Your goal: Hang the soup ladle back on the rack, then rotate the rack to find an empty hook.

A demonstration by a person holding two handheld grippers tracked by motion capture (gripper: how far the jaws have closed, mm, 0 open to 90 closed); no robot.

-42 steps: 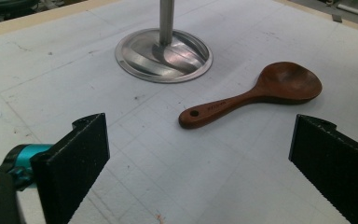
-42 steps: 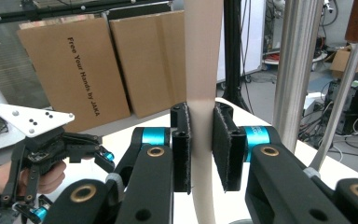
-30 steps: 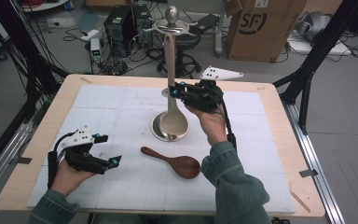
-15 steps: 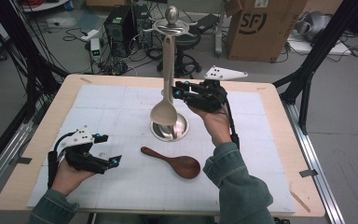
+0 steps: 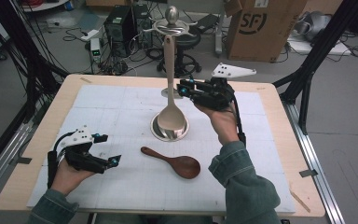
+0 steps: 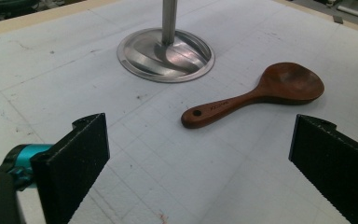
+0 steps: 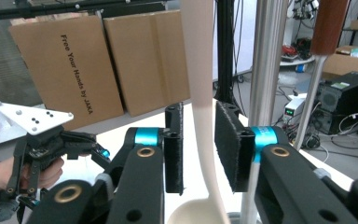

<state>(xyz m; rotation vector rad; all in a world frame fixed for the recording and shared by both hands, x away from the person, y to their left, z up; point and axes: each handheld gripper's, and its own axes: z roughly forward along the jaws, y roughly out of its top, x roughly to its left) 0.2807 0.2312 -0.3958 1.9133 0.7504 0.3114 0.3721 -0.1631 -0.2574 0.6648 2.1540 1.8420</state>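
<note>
- Since the earlier frame, the cream spoon [image 5: 169, 88] has been brought upright against the stand [image 5: 171, 18]; its bowl is lowest, above the steel base [image 5: 154, 131], on a white mat [image 5: 121, 107] amid cluttered floor.
- Left gripper view: the left gripper [image 6: 200, 163] is held open before the brown spoon [image 6: 256, 95].
- Right gripper view: the right gripper [image 7: 199, 144] has just been closing, pads loosely flanking the vertical handle.

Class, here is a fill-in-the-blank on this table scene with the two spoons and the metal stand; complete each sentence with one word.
1. The cream spoon hangs from a hook at the top of the metal ____.
2. The brown wooden spoon lies flat on the ____.
3. The right gripper has the cream spoon's ____ between its jaws.
4. The left gripper has its jaws wide ____.

Missing words: stand; table; handle; open
</note>
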